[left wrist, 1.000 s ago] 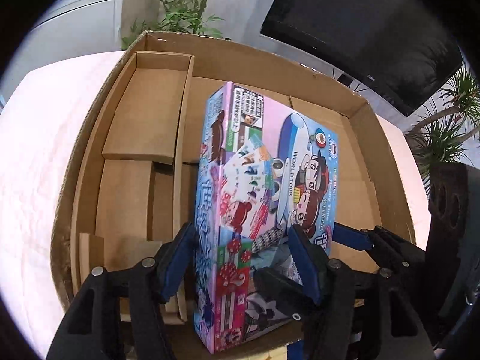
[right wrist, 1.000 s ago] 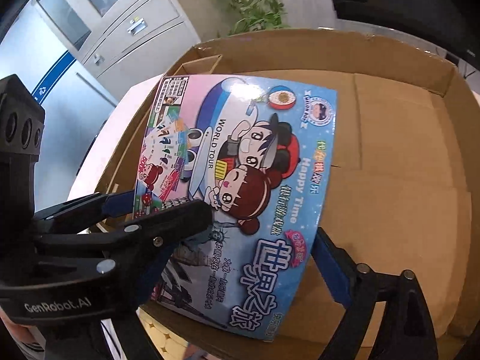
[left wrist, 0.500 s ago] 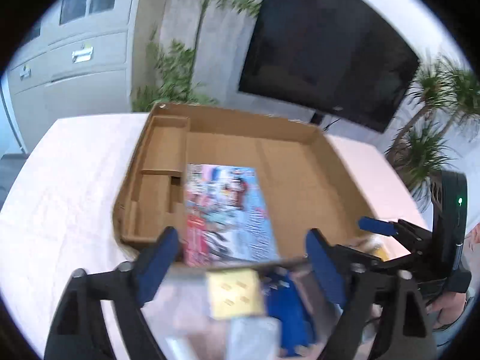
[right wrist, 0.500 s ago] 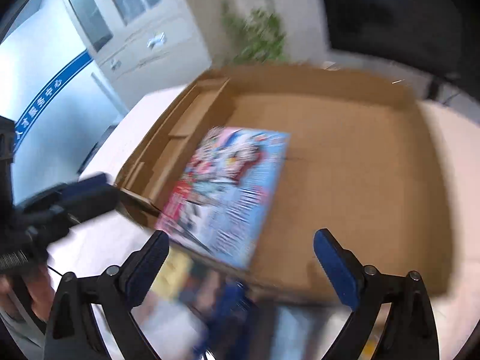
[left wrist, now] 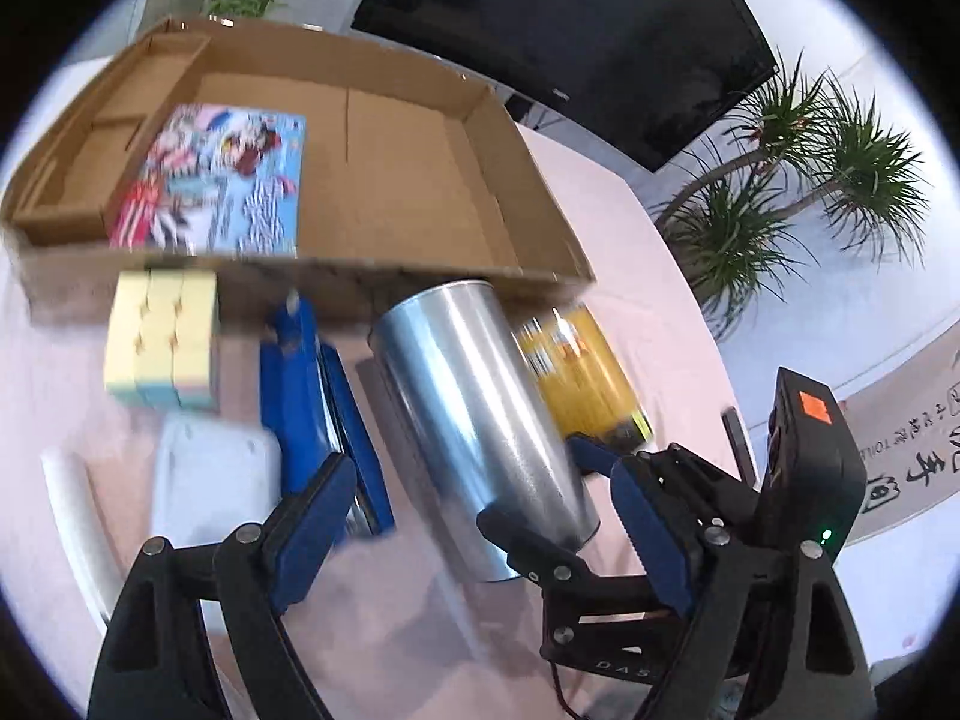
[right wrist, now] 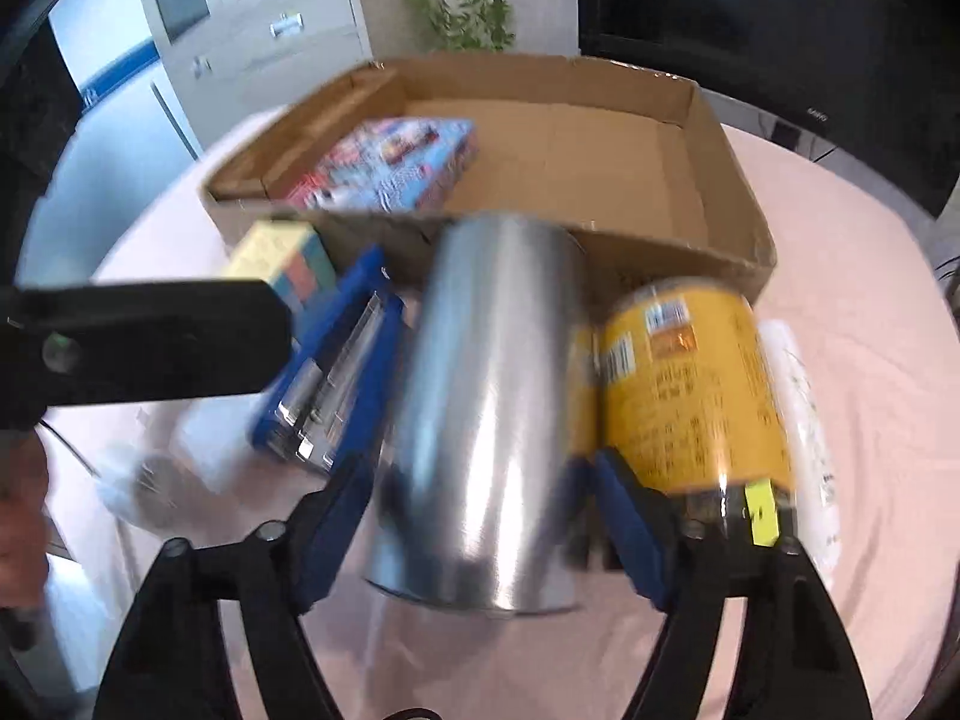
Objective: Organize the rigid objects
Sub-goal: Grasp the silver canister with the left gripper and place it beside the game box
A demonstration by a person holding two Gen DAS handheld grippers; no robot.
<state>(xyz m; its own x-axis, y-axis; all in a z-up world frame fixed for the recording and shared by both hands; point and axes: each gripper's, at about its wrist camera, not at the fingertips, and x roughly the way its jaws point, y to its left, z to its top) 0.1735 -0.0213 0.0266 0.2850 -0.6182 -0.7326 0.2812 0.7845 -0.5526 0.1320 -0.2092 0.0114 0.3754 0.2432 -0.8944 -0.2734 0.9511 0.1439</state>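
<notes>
Where blur allows, yellow can [right wrist: 690, 390] crowds silver cylinder [right wrist: 486, 420].

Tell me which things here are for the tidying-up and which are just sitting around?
For tidying: cardboard box, game box, silver can, yellow can, blue case, colour cube.

Just around: black screen, plants, cabinet.

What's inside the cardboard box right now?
The cardboard box holds one colourful game box lying flat near its left side, beside cardboard dividers. The near wall hides a strip of the floor.
</notes>
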